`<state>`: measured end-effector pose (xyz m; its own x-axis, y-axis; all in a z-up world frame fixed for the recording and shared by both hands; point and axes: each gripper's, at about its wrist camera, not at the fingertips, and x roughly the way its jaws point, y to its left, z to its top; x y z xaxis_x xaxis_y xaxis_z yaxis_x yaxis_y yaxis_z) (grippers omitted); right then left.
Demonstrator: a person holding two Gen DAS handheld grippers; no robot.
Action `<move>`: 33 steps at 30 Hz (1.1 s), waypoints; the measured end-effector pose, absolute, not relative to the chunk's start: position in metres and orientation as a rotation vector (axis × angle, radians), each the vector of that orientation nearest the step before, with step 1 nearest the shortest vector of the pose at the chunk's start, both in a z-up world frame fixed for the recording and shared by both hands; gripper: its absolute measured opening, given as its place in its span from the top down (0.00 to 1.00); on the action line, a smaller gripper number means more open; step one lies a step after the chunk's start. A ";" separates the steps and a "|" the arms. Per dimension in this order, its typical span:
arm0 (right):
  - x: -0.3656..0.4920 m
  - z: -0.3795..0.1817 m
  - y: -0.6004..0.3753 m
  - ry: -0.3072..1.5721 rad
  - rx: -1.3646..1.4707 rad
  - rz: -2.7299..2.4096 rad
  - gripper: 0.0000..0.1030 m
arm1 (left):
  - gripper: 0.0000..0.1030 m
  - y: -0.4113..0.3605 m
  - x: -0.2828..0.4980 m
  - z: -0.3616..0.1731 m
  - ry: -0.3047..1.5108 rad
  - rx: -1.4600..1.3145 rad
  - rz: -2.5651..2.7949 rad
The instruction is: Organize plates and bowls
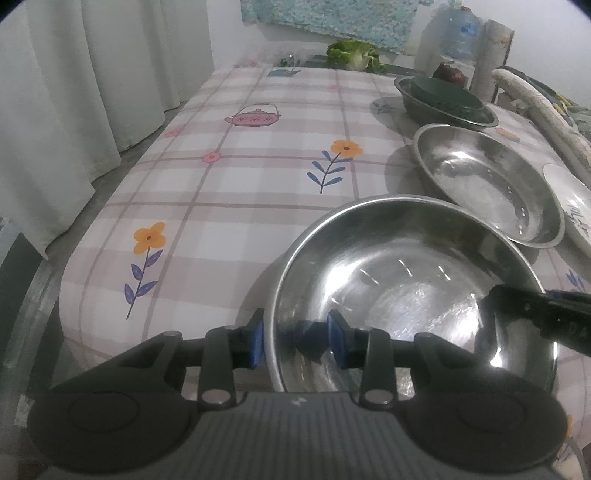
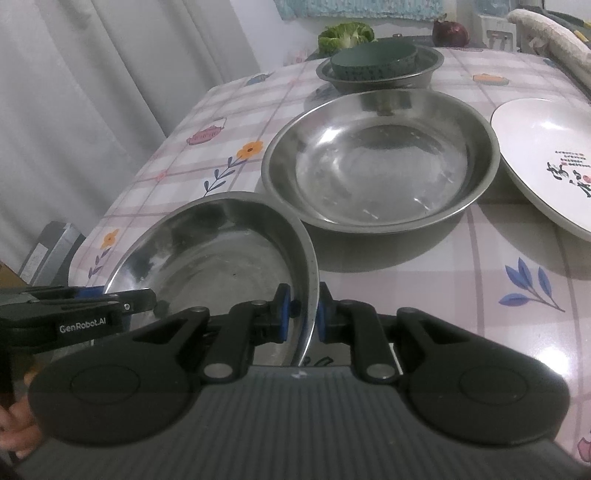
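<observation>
A round steel bowl (image 1: 402,258) (image 2: 221,254) sits close in front, at the near end of the table. My left gripper (image 1: 297,341) (image 2: 147,297) is shut on its left rim, one blue pad outside and the other against the inner wall. My right gripper (image 2: 303,315) (image 1: 495,299) is shut on the opposite rim. Behind lie a wider steel dish (image 2: 380,158) (image 1: 487,181), a white plate with black writing (image 2: 546,155) (image 1: 569,199), and a steel bowl (image 2: 432,62) (image 1: 417,107) with a dark green ribbed dish (image 2: 373,57) in it.
A checked flowered cloth (image 1: 240,177) covers the table; its left half is bare. White curtains (image 1: 92,92) hang along the left edge. A cabbage (image 2: 345,33), a red onion (image 2: 450,33) and a water bottle (image 1: 458,33) stand at the far end.
</observation>
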<state>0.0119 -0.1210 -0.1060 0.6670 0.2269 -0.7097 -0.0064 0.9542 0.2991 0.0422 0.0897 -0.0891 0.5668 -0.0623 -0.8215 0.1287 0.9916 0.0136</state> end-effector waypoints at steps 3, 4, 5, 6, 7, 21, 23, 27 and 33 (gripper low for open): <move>0.011 -0.107 -0.121 0.825 0.286 0.129 0.86 | 0.64 0.090 0.043 -0.090 0.957 0.078 -0.123; 0.011 -0.107 -0.121 0.824 0.288 0.127 0.86 | 0.64 0.090 0.043 -0.090 0.956 0.081 -0.125; 0.010 -0.107 -0.121 0.822 0.290 0.125 0.86 | 0.64 0.090 0.043 -0.090 0.954 0.084 -0.127; 0.011 -0.107 -0.120 0.821 0.291 0.123 0.86 | 0.64 0.090 0.043 -0.090 0.953 0.085 -0.127; 0.010 -0.107 -0.120 0.821 0.292 0.121 0.86 | 0.64 0.090 0.044 -0.089 0.953 0.083 -0.127; 0.013 -0.101 -0.114 0.840 0.298 0.119 0.83 | 0.64 0.096 0.044 -0.081 0.945 0.055 -0.114; 0.013 -0.099 -0.114 0.837 0.299 0.120 0.83 | 0.64 0.096 0.044 -0.080 0.940 0.053 -0.116; 0.011 -0.096 -0.114 0.828 0.302 0.117 0.83 | 0.64 0.096 0.045 -0.076 0.931 0.052 -0.120; 0.009 -0.092 -0.115 0.819 0.304 0.112 0.82 | 0.63 0.095 0.045 -0.073 0.922 0.049 -0.125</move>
